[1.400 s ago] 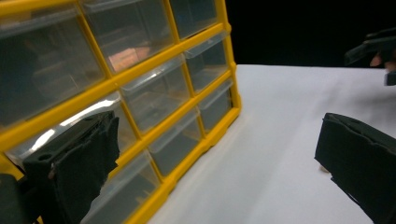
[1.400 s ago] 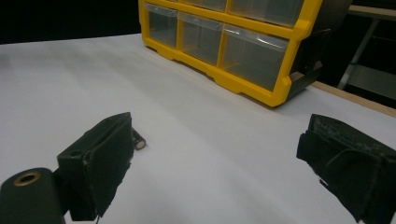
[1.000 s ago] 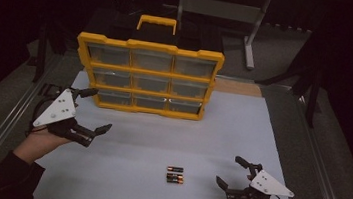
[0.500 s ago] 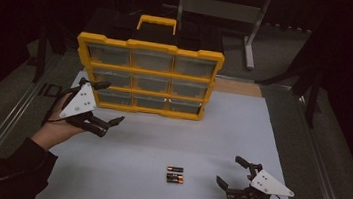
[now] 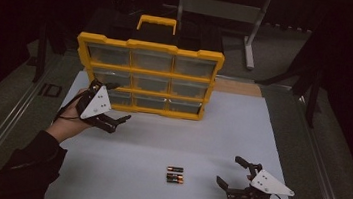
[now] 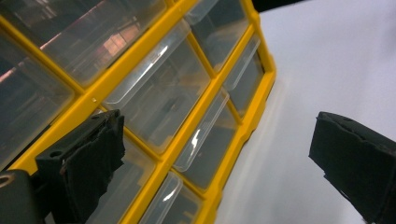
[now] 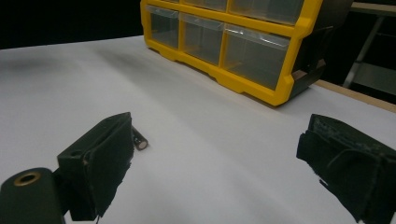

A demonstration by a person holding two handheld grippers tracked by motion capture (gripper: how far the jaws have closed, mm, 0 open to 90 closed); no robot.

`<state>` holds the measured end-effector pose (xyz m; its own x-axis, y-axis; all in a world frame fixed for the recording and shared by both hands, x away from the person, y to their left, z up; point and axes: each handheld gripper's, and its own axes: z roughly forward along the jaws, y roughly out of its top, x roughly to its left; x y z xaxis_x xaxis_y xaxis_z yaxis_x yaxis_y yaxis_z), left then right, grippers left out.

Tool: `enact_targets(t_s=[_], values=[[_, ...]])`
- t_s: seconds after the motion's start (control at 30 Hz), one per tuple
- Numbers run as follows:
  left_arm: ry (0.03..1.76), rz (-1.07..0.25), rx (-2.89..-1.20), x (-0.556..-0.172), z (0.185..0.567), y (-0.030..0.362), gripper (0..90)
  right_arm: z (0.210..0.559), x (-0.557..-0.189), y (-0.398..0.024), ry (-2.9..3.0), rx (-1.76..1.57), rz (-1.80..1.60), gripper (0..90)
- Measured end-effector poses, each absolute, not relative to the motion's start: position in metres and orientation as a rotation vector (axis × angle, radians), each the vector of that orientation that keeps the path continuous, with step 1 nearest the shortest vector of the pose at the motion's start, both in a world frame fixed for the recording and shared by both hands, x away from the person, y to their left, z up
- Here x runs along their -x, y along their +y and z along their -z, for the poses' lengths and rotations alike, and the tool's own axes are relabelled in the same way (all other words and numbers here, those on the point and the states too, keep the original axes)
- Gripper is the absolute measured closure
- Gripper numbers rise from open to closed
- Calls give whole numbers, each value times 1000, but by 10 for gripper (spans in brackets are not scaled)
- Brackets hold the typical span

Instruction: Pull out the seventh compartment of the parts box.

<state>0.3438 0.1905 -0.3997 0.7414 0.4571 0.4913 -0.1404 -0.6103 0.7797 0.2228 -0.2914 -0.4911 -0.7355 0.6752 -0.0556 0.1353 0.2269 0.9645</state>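
Observation:
A yellow organizer (image 5: 145,94) with clear drawers stands upright at the back of the white mat (image 5: 241,132). My left gripper (image 5: 119,104) is open, close in front of its lower left drawers; in the left gripper view the drawer fronts (image 6: 159,93) loom between and behind the wide-apart jaws, and nothing is gripped. Three small batteries (image 5: 174,175) lie side by side at the front middle of the mat. My right gripper (image 5: 229,171) is open just right of them, low over the mat. In the right gripper view one battery end (image 7: 140,142) peeks out beside the left jaw.
The organizer (image 7: 233,42) has a yellow carry handle (image 5: 157,23) on top and a black back. A wooden strip (image 5: 238,88) lies behind the mat at the right. Metal rails (image 5: 5,125) run along both table sides. A grey stand (image 5: 250,32) is behind.
My left gripper has moved right and forward, from the mat's left edge up to the organizer's lower left drawers. The right gripper and the batteries have stayed put.

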Motion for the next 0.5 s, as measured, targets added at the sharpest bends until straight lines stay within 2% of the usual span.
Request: enact_targets(t_s=[0.2,0.5], values=[[213,-917,-2091,-352,412,186,56,491,-223,-292,2038,-742,-1533,88],[169,-941,-2163,-364,426,180,170,491,-222,-292,2036,-733,-1538,88]])
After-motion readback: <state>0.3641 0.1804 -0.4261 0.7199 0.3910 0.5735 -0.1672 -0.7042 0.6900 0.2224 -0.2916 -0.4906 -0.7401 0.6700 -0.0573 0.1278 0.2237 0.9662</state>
